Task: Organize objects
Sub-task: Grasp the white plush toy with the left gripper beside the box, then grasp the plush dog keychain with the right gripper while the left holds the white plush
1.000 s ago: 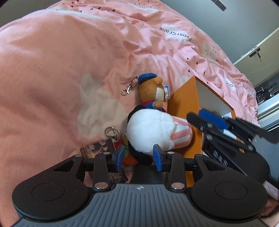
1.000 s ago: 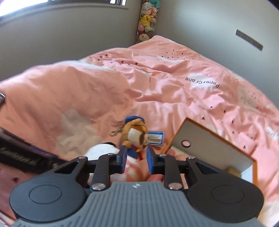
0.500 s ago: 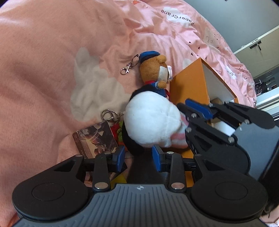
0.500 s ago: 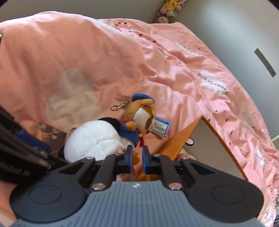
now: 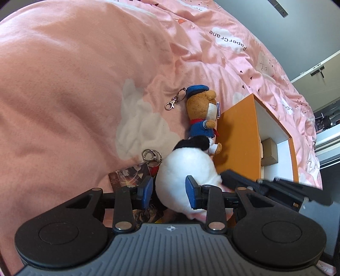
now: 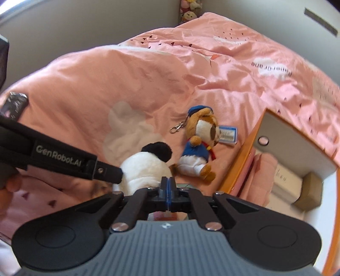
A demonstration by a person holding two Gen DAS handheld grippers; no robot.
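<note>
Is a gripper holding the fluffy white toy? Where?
The left gripper straddles the white plush toy at its round body, but whether it squeezes cannot be told. The right gripper is shut at the toy's edge; any pinch is hidden.

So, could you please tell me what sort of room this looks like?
Most likely a bedroom: a pink quilt covers a bed, soft toys are piled in the corner, and a plush bear lies on the quilt.
</note>
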